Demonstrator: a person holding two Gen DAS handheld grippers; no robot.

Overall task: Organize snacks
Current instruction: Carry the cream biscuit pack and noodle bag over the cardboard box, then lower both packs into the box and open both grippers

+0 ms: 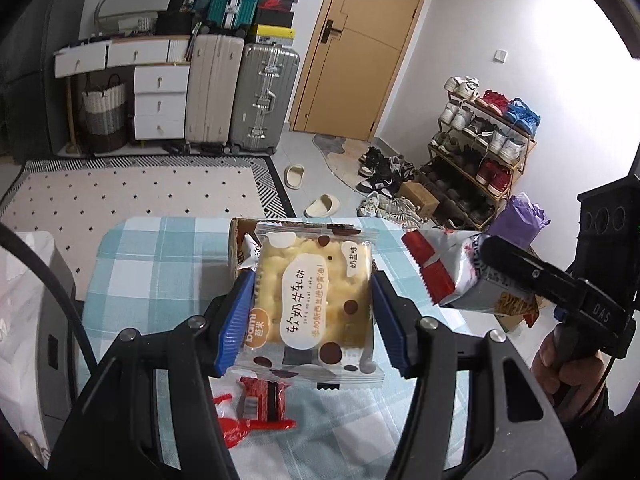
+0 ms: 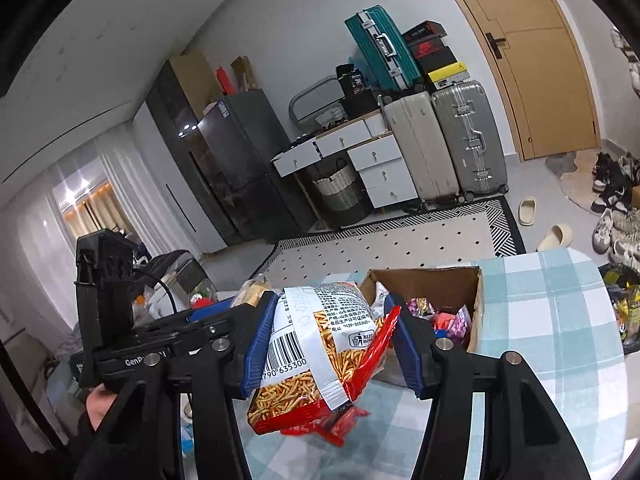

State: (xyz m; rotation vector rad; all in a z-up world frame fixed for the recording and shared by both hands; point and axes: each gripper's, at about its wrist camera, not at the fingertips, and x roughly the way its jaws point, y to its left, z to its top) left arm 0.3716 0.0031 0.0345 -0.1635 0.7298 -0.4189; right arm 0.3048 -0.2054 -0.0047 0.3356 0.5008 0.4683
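Observation:
My left gripper [image 1: 312, 316] is shut on a square biscuit packet [image 1: 310, 300], cream and brown with white label, held above the checked table in front of the cardboard box [image 1: 236, 240]. My right gripper [image 2: 332, 344] is shut on a red and white bag of noodle-stick snacks [image 2: 320, 352], held above the table just left of the open cardboard box [image 2: 440, 280], which holds several colourful snack packets [image 2: 448, 316]. The same bag shows in the left wrist view [image 1: 448, 272] at right, clamped by the right gripper. A small red snack packet [image 1: 260, 404] lies on the table below the biscuit packet.
The table wears a light blue checked cloth [image 2: 552, 320]. Beyond it are a patterned rug [image 1: 140, 196], suitcases [image 1: 240, 96], a white drawer unit [image 1: 160, 100], a shoe rack [image 1: 480, 152], slippers [image 1: 320, 204] and a wooden door [image 1: 360, 40]. A black fridge [image 2: 232, 168] stands at left.

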